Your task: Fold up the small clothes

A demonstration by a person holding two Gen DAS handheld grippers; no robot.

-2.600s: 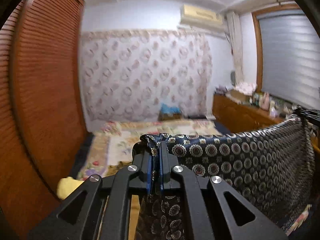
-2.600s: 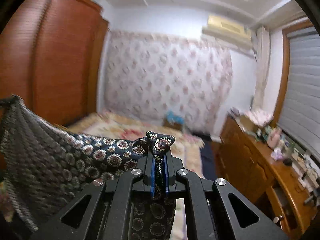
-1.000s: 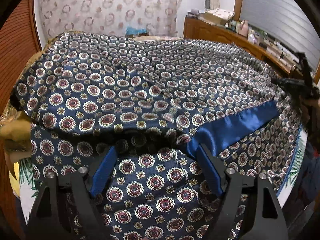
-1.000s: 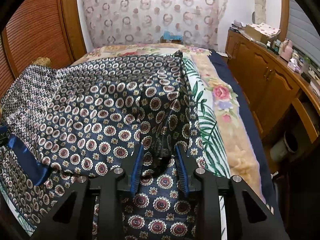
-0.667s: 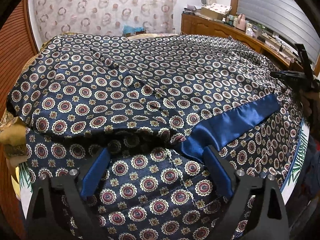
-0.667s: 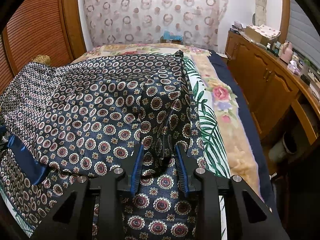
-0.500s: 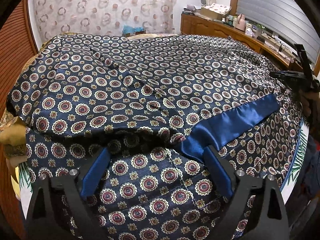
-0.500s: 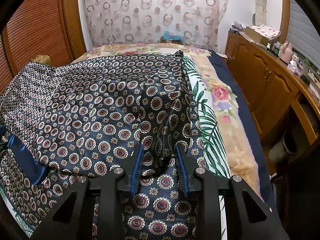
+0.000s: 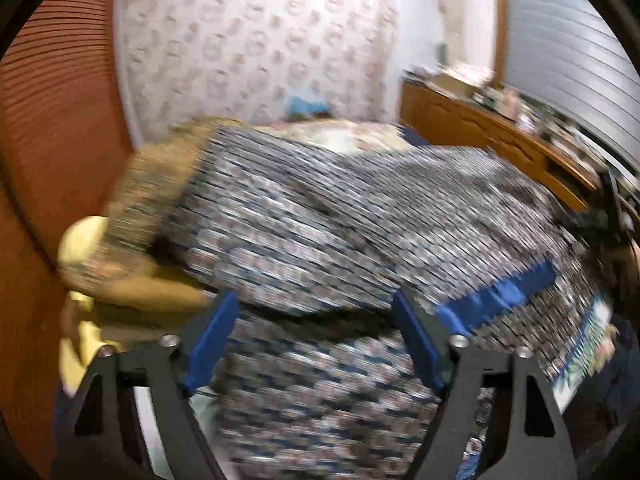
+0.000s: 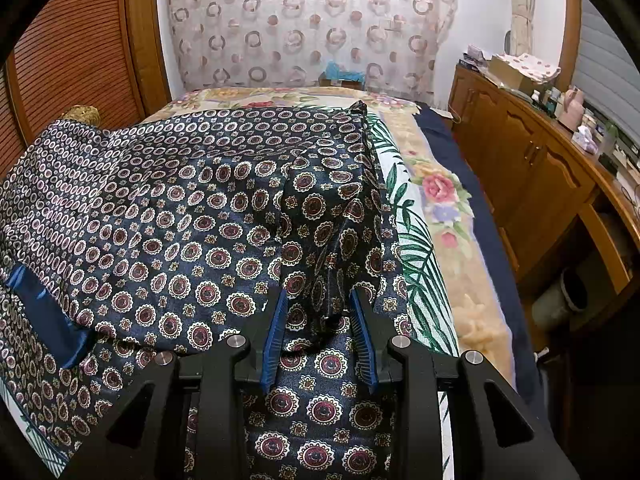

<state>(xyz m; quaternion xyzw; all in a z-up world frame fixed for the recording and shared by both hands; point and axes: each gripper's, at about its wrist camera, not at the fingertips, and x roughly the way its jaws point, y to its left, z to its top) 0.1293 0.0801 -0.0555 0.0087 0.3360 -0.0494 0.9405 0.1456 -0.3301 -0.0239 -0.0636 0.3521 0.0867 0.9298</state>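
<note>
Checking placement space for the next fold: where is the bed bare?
Bare floral bedspread runs along the patterned garment's right edge toward the wooden cabinets, and beyond it near the curtain. The garment fills the rest under both open tools.

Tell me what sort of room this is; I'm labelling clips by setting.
Most likely a home bedroom: a bed with a floral blanket, a louvred wooden wardrobe door, and a cluttered wooden sideboard beside it. A dark patterned garment lies spread on the bed.
</note>
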